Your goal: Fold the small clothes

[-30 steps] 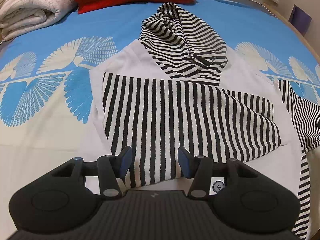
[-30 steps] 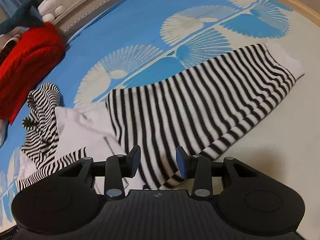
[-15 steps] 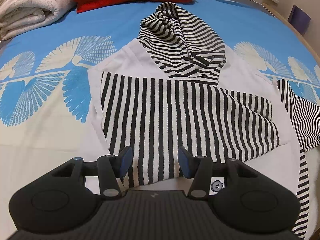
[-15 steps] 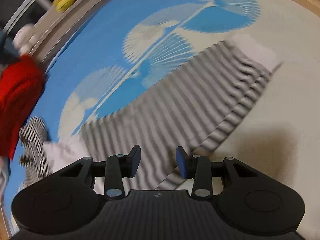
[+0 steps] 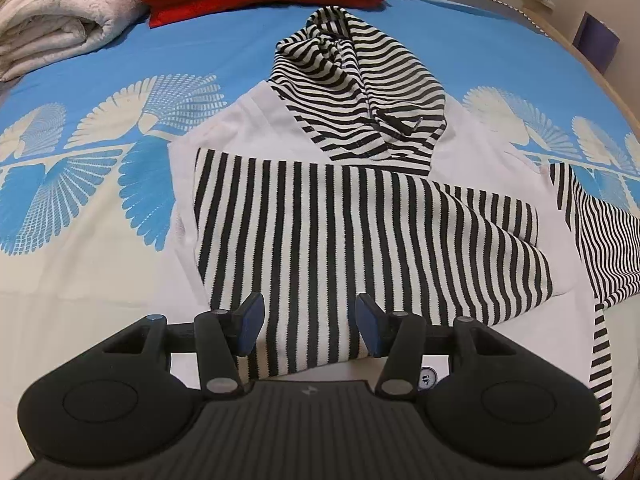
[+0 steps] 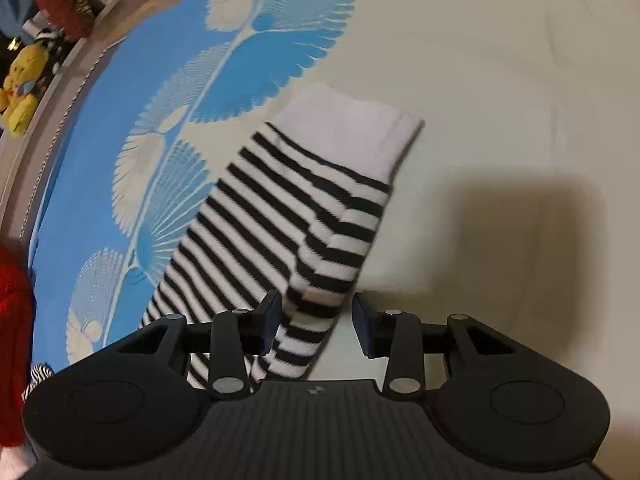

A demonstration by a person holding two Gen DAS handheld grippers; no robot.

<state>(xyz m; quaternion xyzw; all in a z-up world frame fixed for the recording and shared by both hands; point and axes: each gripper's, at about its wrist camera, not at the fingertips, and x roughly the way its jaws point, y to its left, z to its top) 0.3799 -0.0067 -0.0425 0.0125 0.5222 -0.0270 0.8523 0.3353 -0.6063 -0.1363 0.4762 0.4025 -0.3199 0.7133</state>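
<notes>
On the blue-and-cream patterned bed (image 6: pixel 500 60), the black-and-white striped hooded top's outstretched sleeve (image 6: pixel 288 220) runs away from the half-open, empty right claw (image 6: pixel 314 326), white cuff (image 6: pixel 352 128) farthest, nearer than the left claw (image 5: pixel 308 324), also parted, empty.

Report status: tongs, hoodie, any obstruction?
Left tongs open over folded sleeve. Right tongs open at outstretched sleeve, no grip. Hoodie flat on bedsheet. Nothing blocking.
</notes>
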